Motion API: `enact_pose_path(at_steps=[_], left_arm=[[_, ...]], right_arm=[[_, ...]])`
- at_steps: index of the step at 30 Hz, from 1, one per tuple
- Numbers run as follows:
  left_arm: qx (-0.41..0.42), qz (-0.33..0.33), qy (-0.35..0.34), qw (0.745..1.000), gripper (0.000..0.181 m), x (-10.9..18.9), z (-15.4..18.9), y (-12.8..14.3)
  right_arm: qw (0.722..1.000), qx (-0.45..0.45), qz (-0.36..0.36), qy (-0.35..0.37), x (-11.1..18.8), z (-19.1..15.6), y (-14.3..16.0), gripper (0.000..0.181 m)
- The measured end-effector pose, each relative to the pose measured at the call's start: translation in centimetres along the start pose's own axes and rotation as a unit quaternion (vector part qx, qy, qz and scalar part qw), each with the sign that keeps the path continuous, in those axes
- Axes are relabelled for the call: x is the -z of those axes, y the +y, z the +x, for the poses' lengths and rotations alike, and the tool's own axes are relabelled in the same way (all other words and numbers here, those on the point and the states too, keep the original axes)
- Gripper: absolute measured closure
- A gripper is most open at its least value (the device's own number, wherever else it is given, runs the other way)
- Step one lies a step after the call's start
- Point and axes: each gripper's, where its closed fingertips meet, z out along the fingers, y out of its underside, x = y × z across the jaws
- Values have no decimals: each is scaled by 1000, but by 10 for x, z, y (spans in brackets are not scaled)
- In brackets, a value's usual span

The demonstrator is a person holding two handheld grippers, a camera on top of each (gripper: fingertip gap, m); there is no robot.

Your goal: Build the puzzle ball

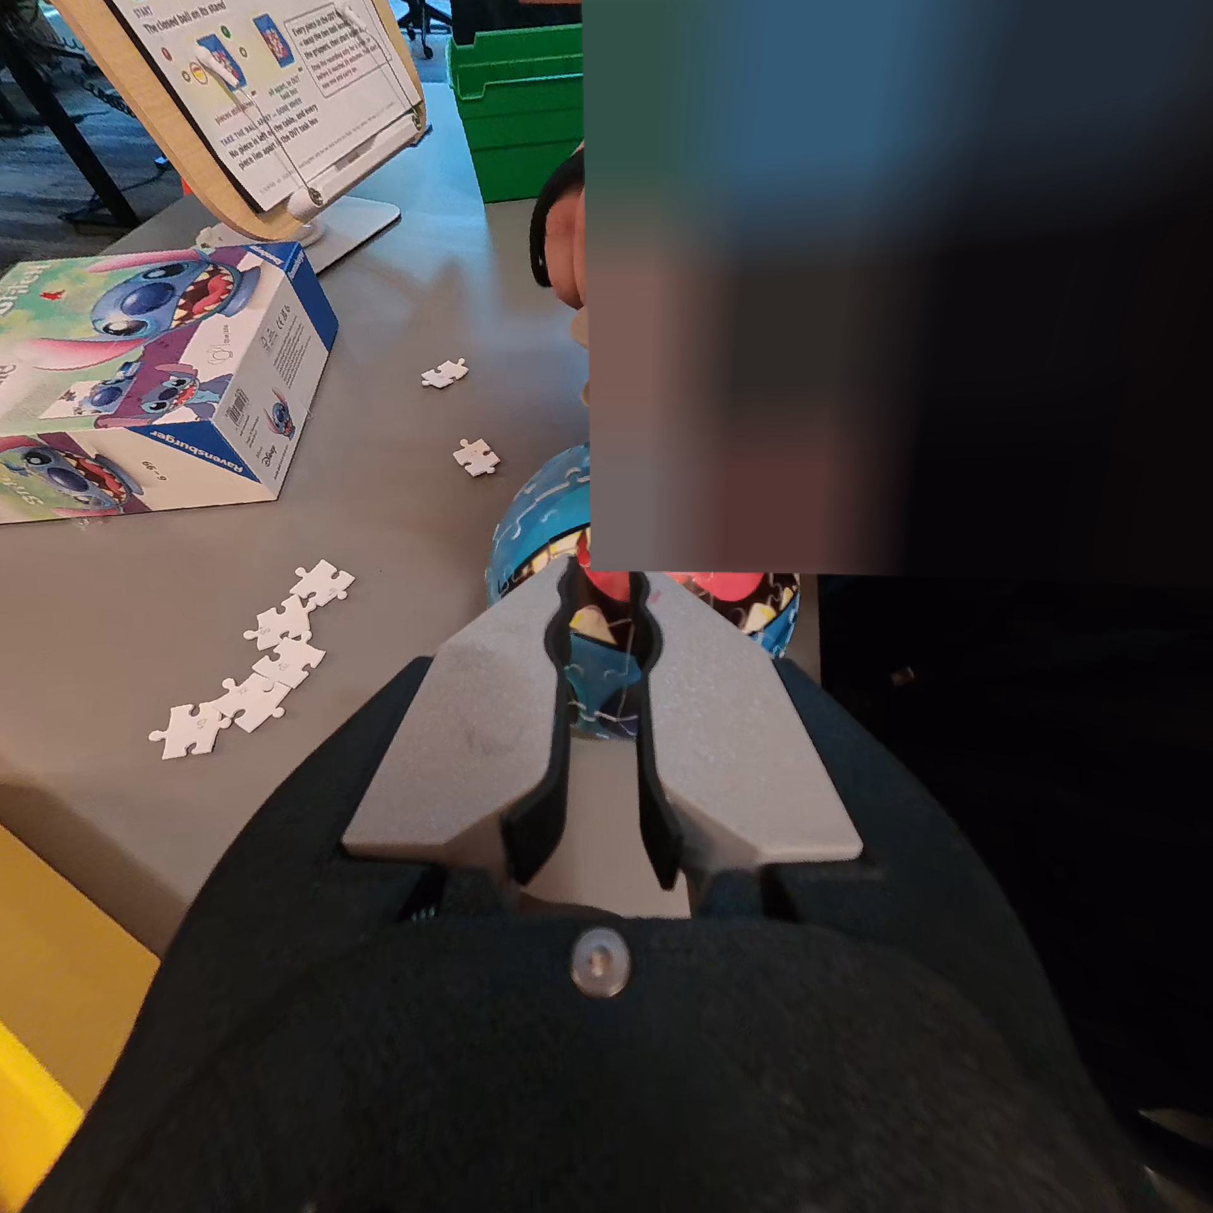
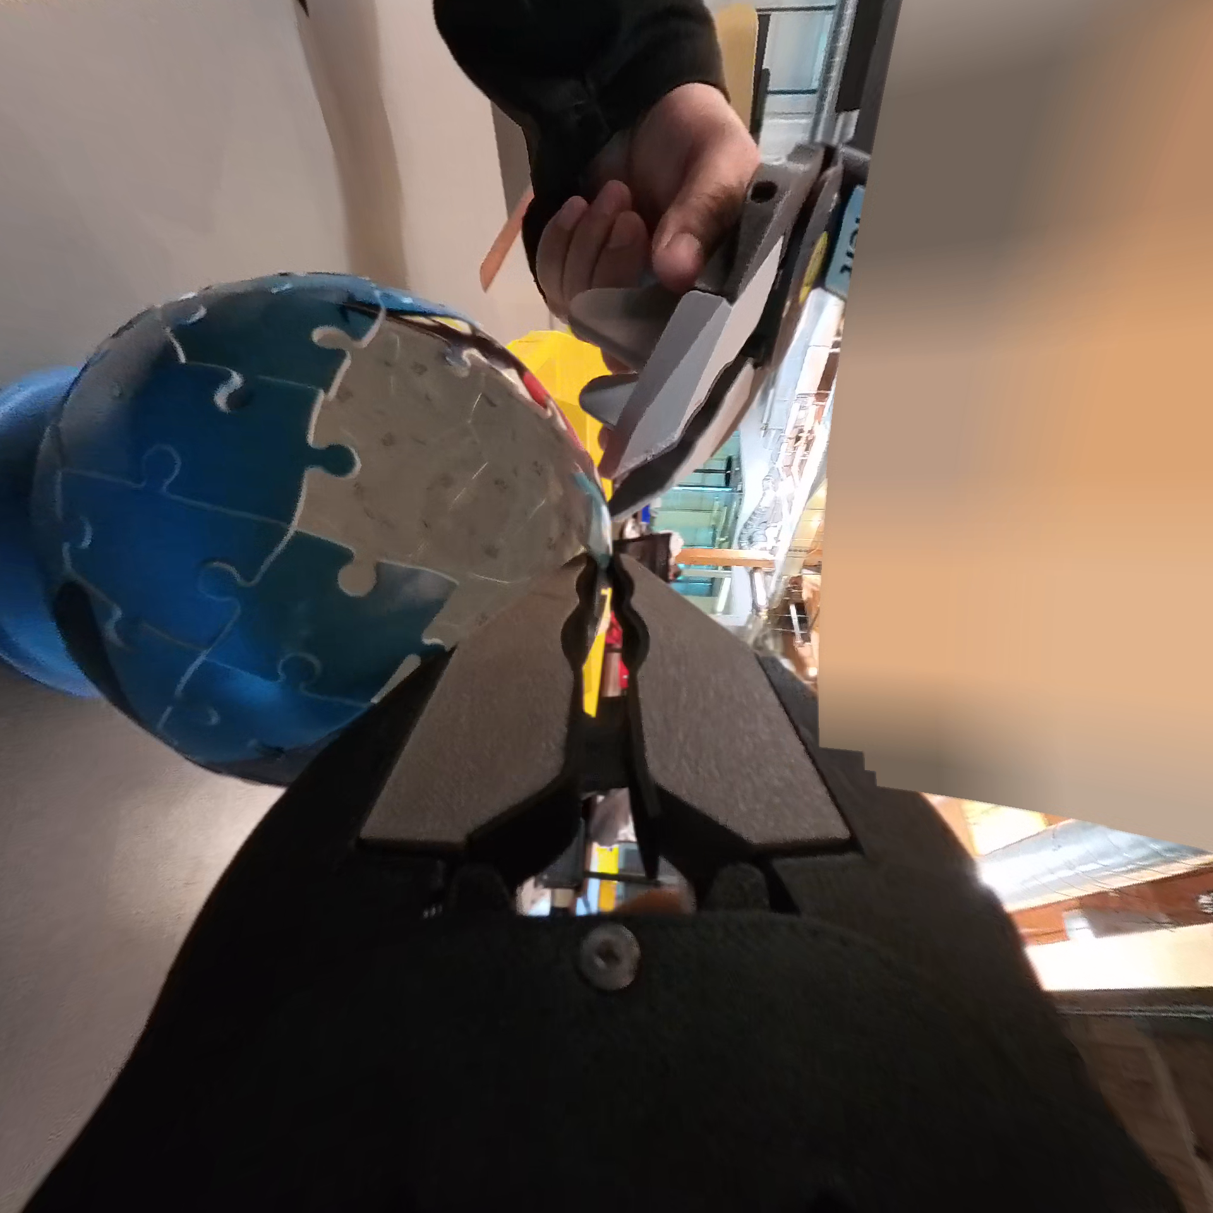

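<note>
grey tabletop (image 1: 407, 525) under cool light, spread with loose white-backed pieces (image 1: 253, 663) laid face down in a crooked row, two more singles (image 1: 459, 413) lying well apart from them. printed puzzle box (image 1: 151, 387) parked off to the side, instruction sheet on a wooden stand (image 1: 276, 105) propped behind it, green crate (image 1: 518, 98) at the far edge.

partly built puzzle ball (image 2: 262, 512) sitting on a blue stand (image 2: 26, 538), open at the top so the grey insides of the fitted pieces show. probably left open like that because the last rows have yet to go in.

right gripper (image 2: 607, 577) pinched nearly closed right at the rim of the opening, fingers looking clamped on the edge of the shell there, most likely to steady it; exact hold hard to read. left gripper (image 1: 604, 591) narrowed to a slim gap, ball's blue and red print showing through; from the right wrist view, tip angled down onto the same rim, touching or just beside it. whether anything sits between its fingers, cannot tell. looks like pressing a seam home between two tools.
</note>
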Motion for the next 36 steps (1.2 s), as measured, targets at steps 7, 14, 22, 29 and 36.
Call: enact_pose_path(at_steps=[7, 14, 22, 29, 36], left_arm=[[2, 5, -1, 1000, 169, 1, 2, 0], [7, 8, 1, 1000, 169, 2, 4, 3], [7, 11, 3, 1000, 169, 1, 6, 4], [5, 16, 3, 1000, 169, 2, 6, 3], [4, 17, 1, 1000, 169, 2, 6, 3]], right_arm=[[1000, 12, 2, 1, 0, 2, -1, 176], [998, 59, 3, 0, -2, 0, 0, 179], [996, 83, 7, 2, -4, 0, -1, 180], [997, 78, 6, 8, -5, 0, -1, 181], [997, 80, 0, 8, -7, 1, 0, 181]])
